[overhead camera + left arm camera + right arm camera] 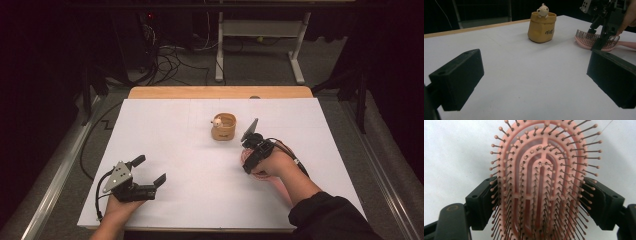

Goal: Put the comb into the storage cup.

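Pink, one hairbrush (pixel 541 182) is seen bristles-up between the right gripper (pixel 248 151) jaws, seemingly clamped at its sides; beyond stands one yellow pouch (pixel 223 127). Left gripper (pixel 150 171) jaws are spread, nothing between.

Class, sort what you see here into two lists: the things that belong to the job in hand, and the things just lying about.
In the job:
- pink hairbrush, bristles up, lying on the table
- right claw, a jaw on each side of the brush head

Lying about:
- yellow pouch with a small toy figure at its rim
- left claw, open, nothing between its jaws
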